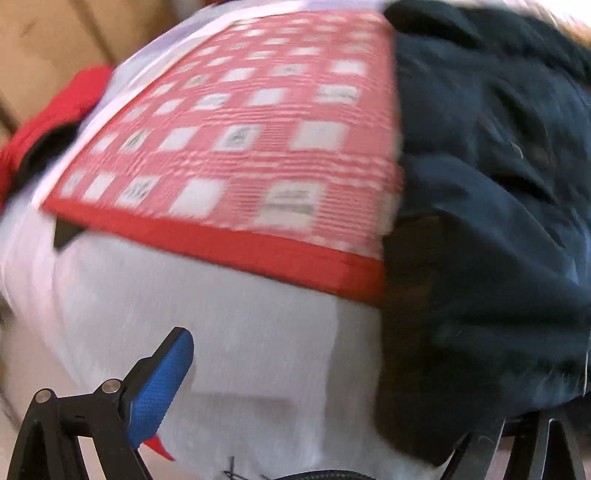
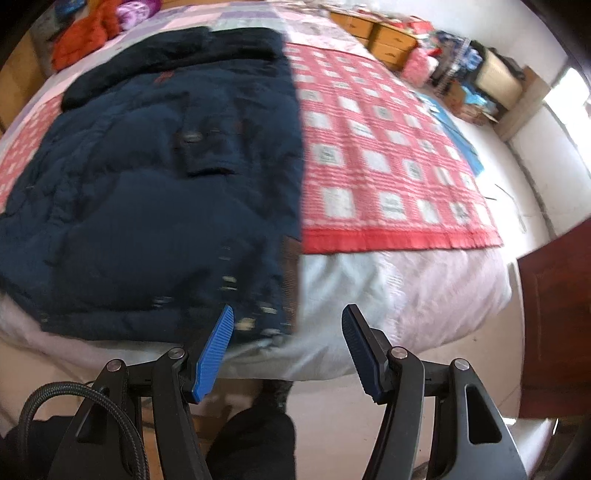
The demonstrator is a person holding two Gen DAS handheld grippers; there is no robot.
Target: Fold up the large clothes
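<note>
A large dark navy padded jacket (image 2: pixel 155 192) lies spread flat on the bed, its hem at the near edge. In the left wrist view the jacket (image 1: pixel 491 206) fills the right side and drapes over my left gripper's right finger, hiding it. Only the left blue pad (image 1: pixel 162 387) shows, so I cannot tell how the left jaws stand. My right gripper (image 2: pixel 288 325) is open and empty, just in front of the jacket's near right hem corner, above the bed edge.
A red-and-white checked mat (image 2: pixel 384 162) covers the bed beside the jacket, on a white quilt (image 2: pixel 406 295). Orange and purple clothes (image 2: pixel 92 33) lie at the far end. Wooden drawers and clutter (image 2: pixel 443 62) line the right wall. A dark red door (image 2: pixel 554 332) stands right.
</note>
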